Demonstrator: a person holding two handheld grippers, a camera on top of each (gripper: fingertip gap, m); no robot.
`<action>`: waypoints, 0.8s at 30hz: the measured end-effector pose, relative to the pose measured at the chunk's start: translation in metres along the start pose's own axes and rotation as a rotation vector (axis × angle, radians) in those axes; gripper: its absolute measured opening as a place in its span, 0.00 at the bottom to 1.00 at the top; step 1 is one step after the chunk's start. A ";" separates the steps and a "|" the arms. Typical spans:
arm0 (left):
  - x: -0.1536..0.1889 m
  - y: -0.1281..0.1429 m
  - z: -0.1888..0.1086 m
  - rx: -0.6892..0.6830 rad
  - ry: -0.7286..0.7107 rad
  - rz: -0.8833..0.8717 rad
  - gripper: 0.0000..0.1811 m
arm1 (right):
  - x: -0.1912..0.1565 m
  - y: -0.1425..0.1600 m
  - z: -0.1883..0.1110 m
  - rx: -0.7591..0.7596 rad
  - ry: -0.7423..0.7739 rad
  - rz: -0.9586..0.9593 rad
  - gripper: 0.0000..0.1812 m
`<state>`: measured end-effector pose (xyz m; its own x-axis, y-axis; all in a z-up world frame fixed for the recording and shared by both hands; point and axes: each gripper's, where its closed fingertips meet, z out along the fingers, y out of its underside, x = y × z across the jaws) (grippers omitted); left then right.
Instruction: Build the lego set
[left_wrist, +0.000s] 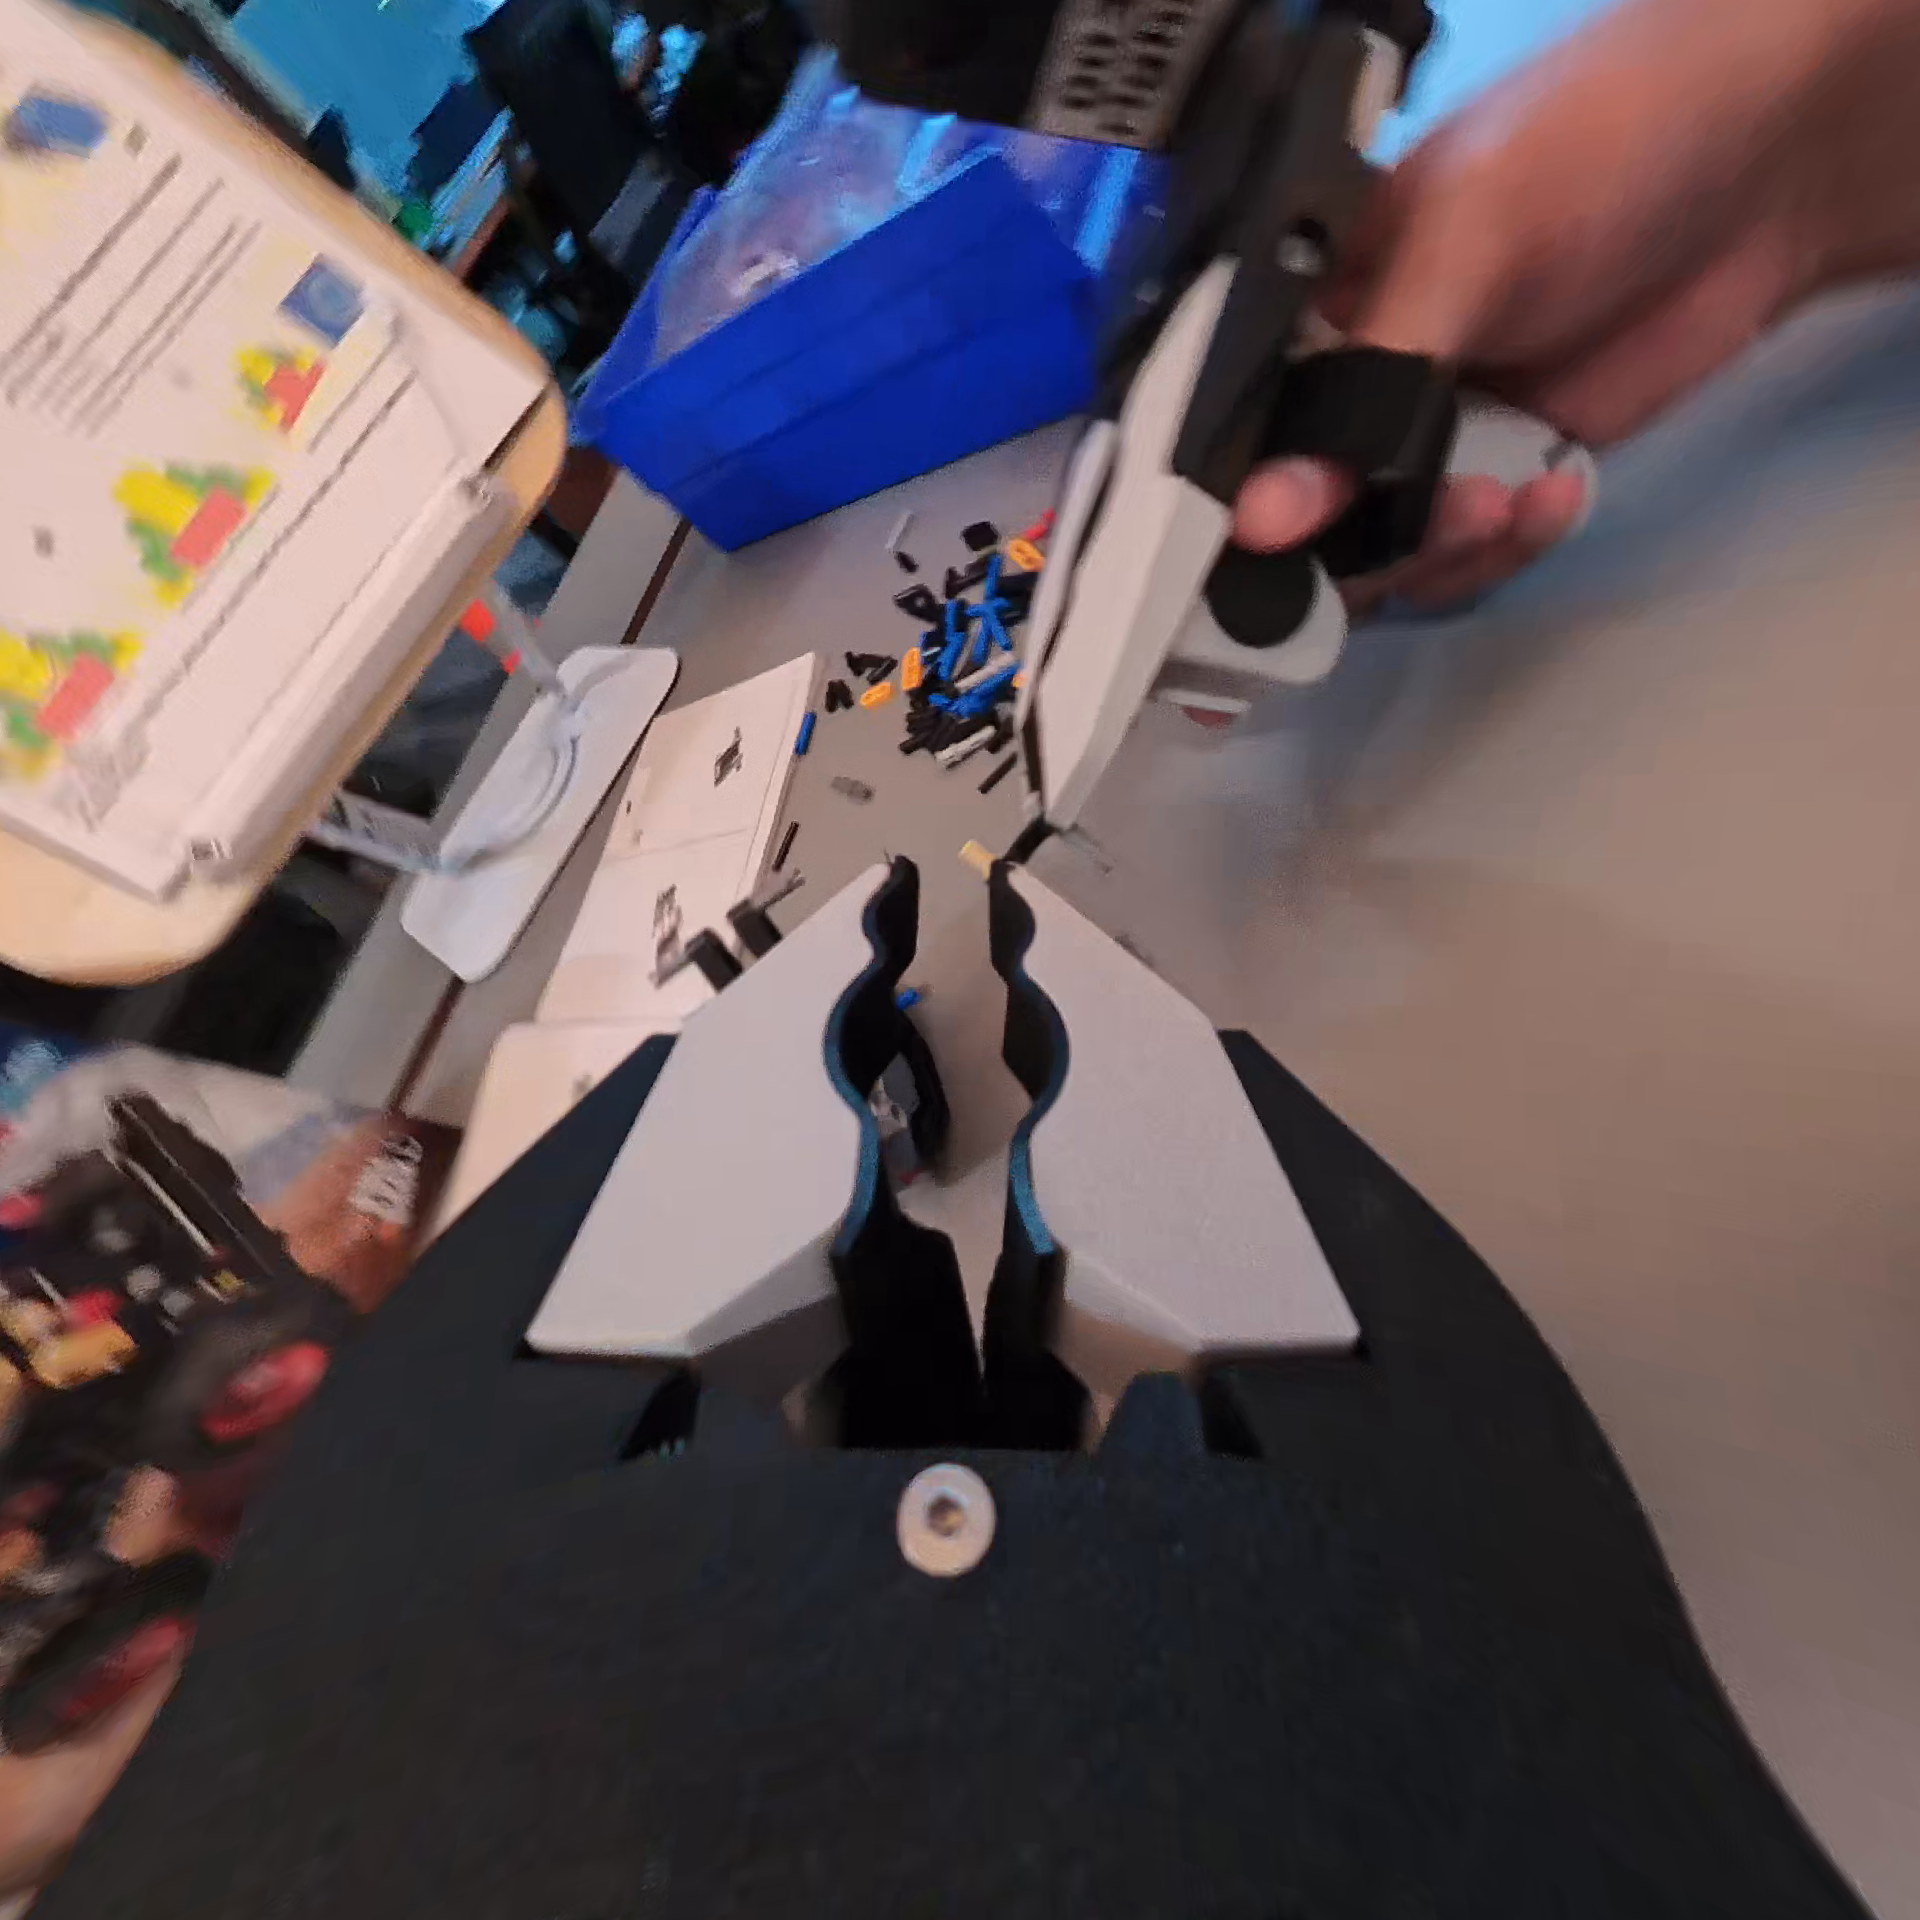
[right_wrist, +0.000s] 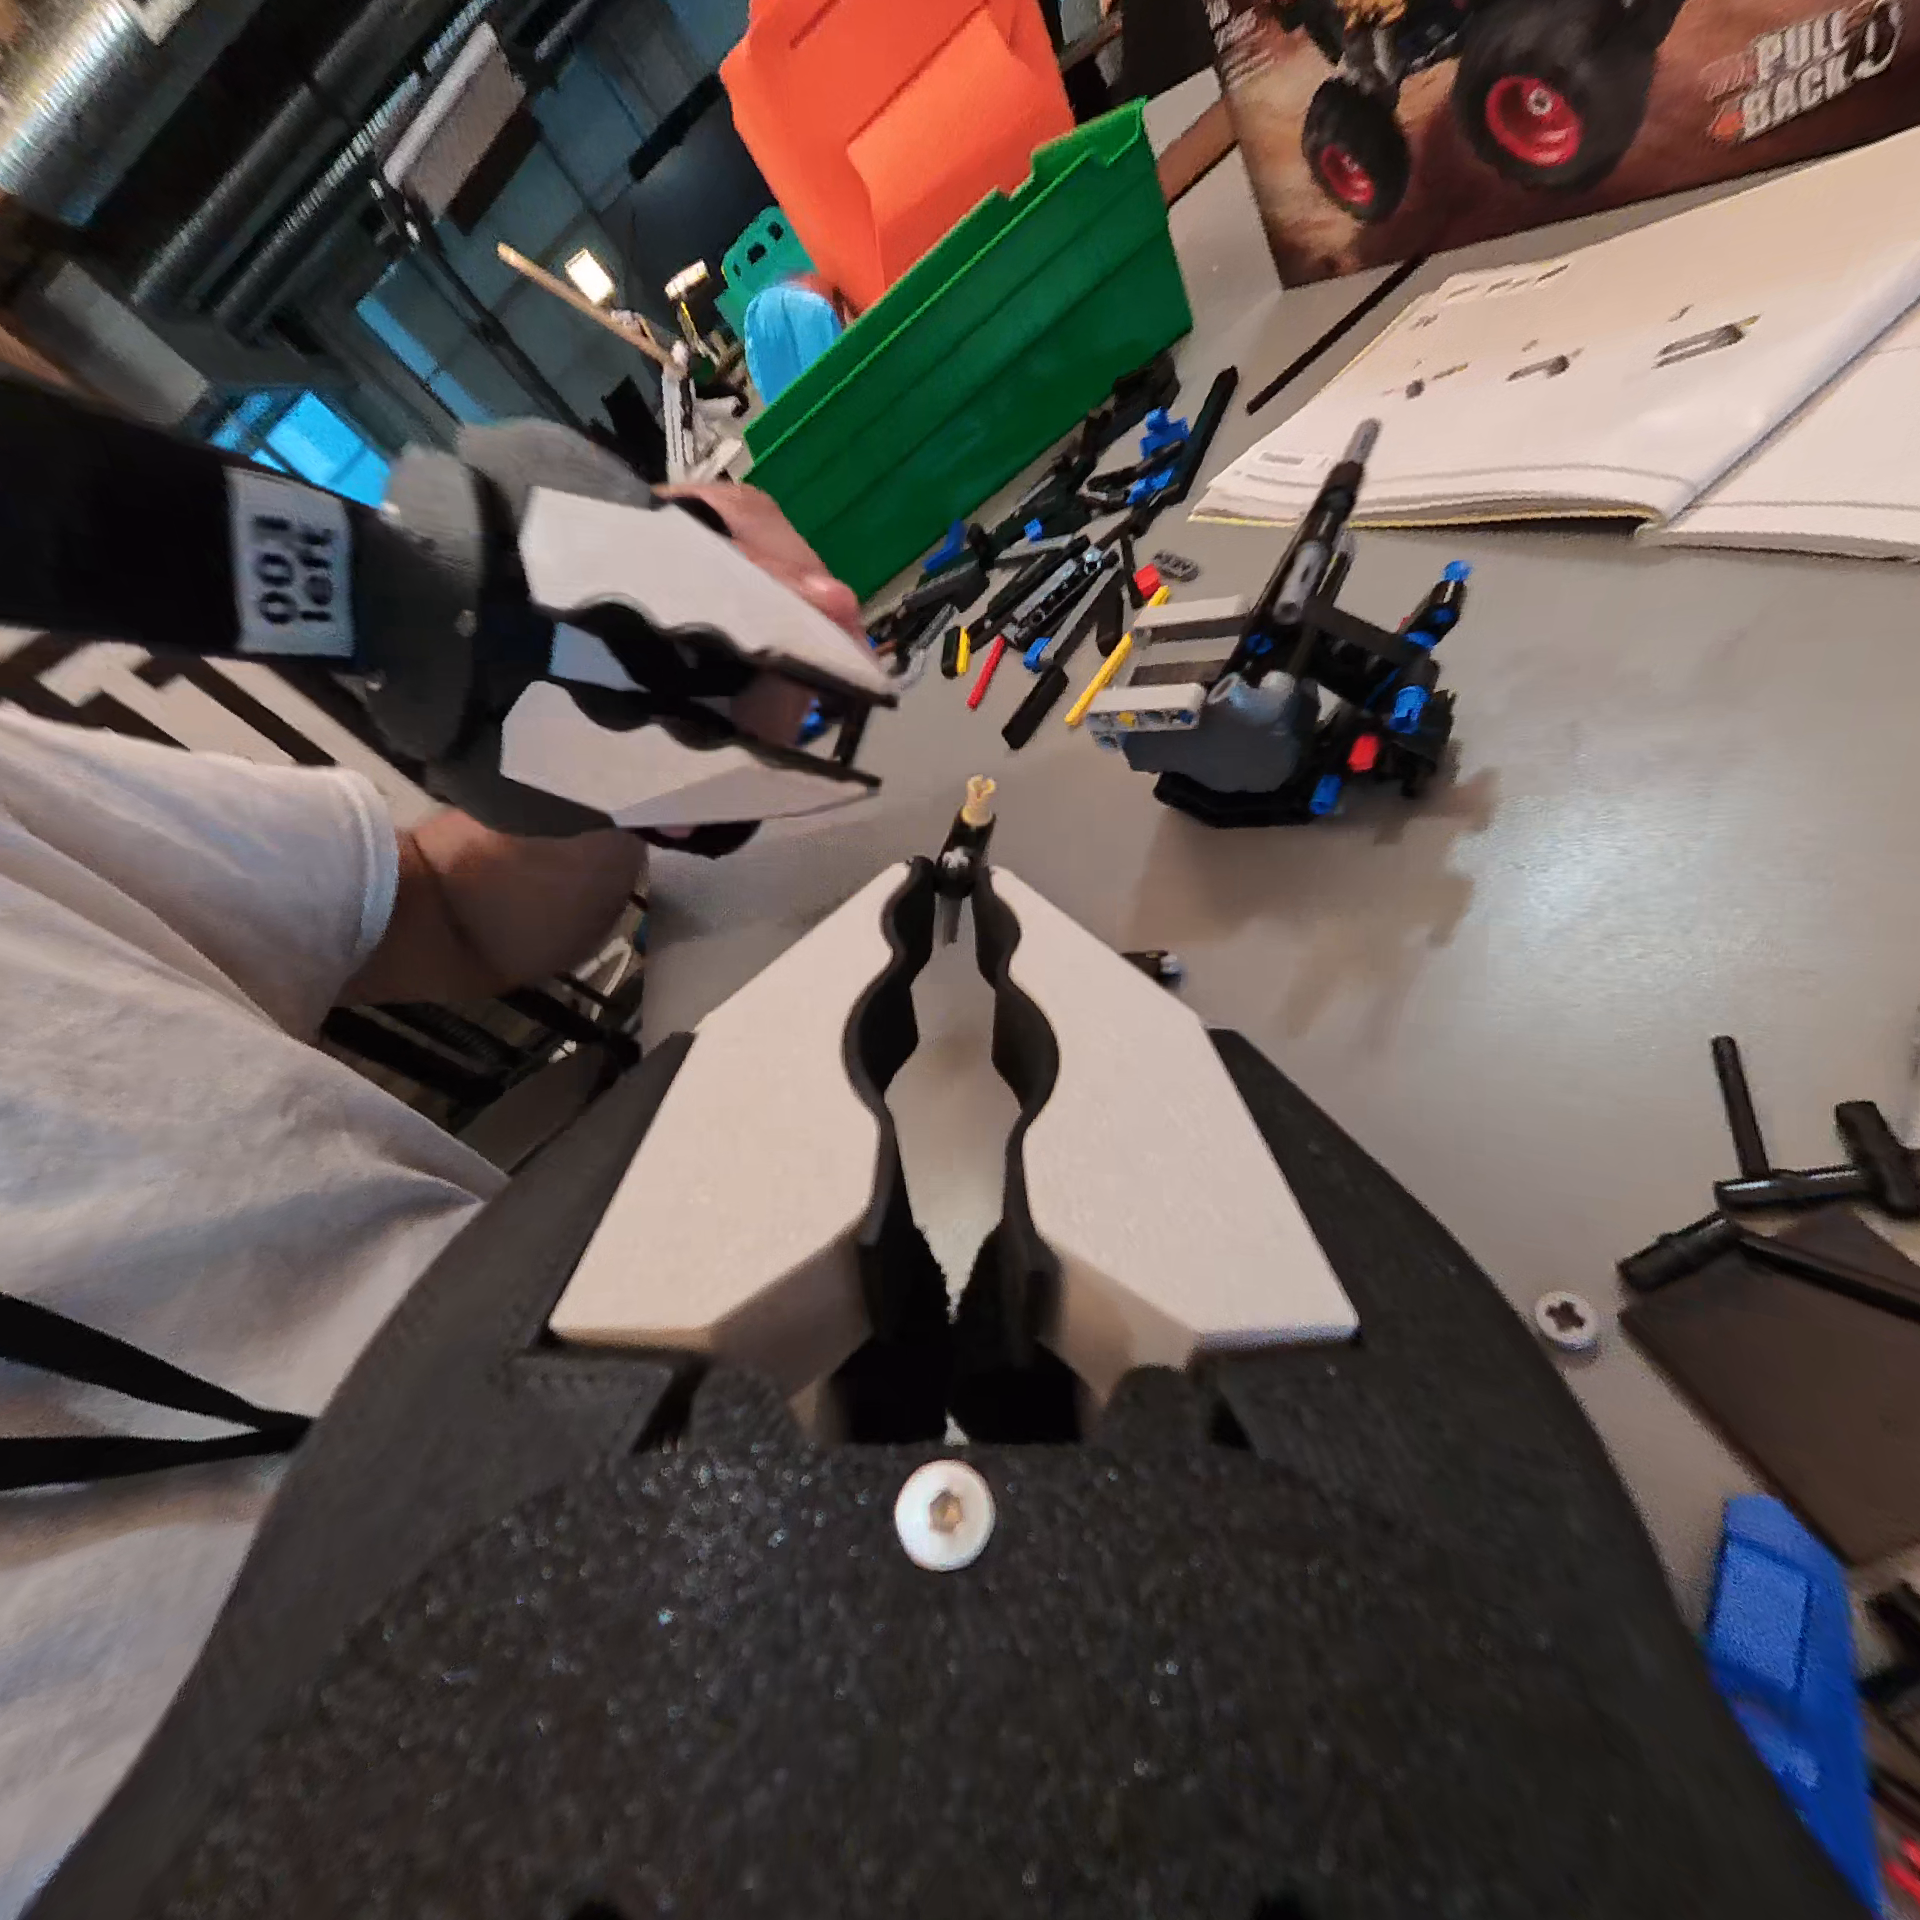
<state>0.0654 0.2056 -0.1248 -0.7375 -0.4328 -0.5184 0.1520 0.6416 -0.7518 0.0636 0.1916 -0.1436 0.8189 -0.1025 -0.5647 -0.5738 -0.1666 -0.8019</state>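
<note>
My right gripper (right_wrist: 951, 873) is shut on a small black connector with a tan pin (right_wrist: 975, 821) that sticks out past its tips. In the left wrist view this gripper (left_wrist: 1029, 831) comes down from the upper right in a hand, with the tan pin (left_wrist: 975, 854) just ahead of my left fingertips. My left gripper (left_wrist: 948, 873) is open and empty; from the right wrist view (right_wrist: 878, 736) its jaws stand apart. A partly built black, grey and blue model (right_wrist: 1278, 707) stands on the table. Loose pieces lie in a pile (right_wrist: 1049, 592) (left_wrist: 961, 655).
A green bin (right_wrist: 966, 353) sits behind the pile and a blue bin (left_wrist: 862, 384) at the far edge. An open instruction booklet (right_wrist: 1558, 416) (left_wrist: 717, 769) and the set box (right_wrist: 1558, 125) lie nearby. Black parts (right_wrist: 1818, 1195) are at right. A printed sheet on a stand (left_wrist: 208, 468) is left. Only a small space, under 4 cm, lies between the two pairs of fingers.
</note>
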 end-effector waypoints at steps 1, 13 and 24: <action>-0.003 0.002 0.000 0.010 -0.001 -0.091 0.07 | -0.002 -0.003 -0.001 0.022 -0.017 0.014 0.04; 0.002 -0.027 -0.028 0.363 0.488 -0.770 0.08 | -0.049 -0.020 0.009 0.166 -0.190 -0.143 0.03; 0.007 -0.016 -0.026 0.278 0.573 -0.799 0.02 | -0.045 -0.015 0.016 0.145 -0.146 -0.167 0.03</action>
<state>0.0405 0.2086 -0.1063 -0.8829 -0.2549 0.3944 -0.4291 0.0970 -0.8980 0.0349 0.2145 -0.1094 0.8981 0.0585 -0.4359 -0.4352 -0.0257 -0.9000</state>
